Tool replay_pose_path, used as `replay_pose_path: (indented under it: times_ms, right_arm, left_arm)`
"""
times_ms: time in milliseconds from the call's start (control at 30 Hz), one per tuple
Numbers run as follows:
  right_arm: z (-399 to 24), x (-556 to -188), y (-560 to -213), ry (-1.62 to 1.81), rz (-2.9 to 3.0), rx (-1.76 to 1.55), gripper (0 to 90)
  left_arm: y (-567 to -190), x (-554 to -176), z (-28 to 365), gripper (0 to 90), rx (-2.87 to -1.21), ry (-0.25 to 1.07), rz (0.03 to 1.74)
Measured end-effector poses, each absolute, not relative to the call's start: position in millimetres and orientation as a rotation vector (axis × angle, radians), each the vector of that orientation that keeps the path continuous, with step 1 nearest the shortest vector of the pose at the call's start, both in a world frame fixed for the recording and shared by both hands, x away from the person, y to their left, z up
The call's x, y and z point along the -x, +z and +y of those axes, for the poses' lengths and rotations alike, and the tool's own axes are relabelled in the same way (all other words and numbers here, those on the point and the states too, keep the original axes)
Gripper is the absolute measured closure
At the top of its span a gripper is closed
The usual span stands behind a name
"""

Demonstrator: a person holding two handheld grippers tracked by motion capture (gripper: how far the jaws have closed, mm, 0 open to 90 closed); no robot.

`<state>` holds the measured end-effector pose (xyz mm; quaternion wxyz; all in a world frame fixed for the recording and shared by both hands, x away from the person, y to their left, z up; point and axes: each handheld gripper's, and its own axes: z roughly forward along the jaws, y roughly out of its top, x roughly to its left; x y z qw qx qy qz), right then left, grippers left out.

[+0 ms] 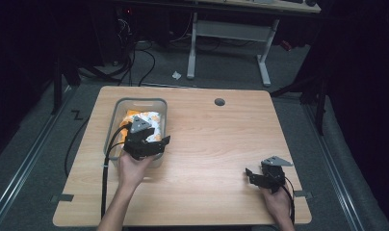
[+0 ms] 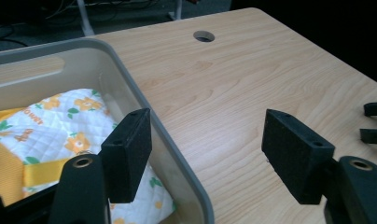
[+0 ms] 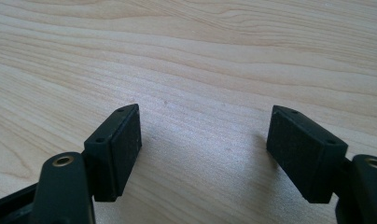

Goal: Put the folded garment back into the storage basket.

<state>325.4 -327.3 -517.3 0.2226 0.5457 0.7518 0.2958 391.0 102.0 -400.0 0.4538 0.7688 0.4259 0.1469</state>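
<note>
Left gripper (image 1: 156,144): its hand is hovering it over the near right corner of the bin, at about 9 o'clock from the table's middle; the jaws are standing wide apart and gripping nothing.
Left pads (image 2: 127,154): flat black rectangular blocks with a fine foam-like grain; in the left gripper view one is hanging inside the bin wall, the other over bare tabletop, so the rim is passing between them without touching either.
Bin (image 1: 116,107): a pale grey plastic tub, rectangular with rounded corners and a smooth thick rim, sitting at the table's left side; a slot-shaped handle cutout is showing in its far wall.
Cloth (image 1: 148,120): a soft quilted white fabric printed with orange flowers and green leaves, edged in plain yellow-orange, lying crumpled inside the bin, below the left pad.
Right gripper (image 1: 252,175): resting low at about 4 o'clock near the table's front right, well apart from the bin; its jaws are gaping open with nothing but wood between them.
Table (image 1: 216,139): light wood-grain laminate, smooth, rounded corners, with a round cable hole (image 1: 219,102) at 12 o'clock.
</note>
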Motion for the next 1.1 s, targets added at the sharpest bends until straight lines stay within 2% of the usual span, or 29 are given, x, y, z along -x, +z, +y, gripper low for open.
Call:
replay_pose_path:
  times_ms: [1100]
  right_arm:
    - [-327.2,-325.4,-517.3,0.817,2.077,-1.506,26.5]
  left_arm:
    - [-408.0,-367.0,59.6,33.2,-1.941,0.315,0.924]
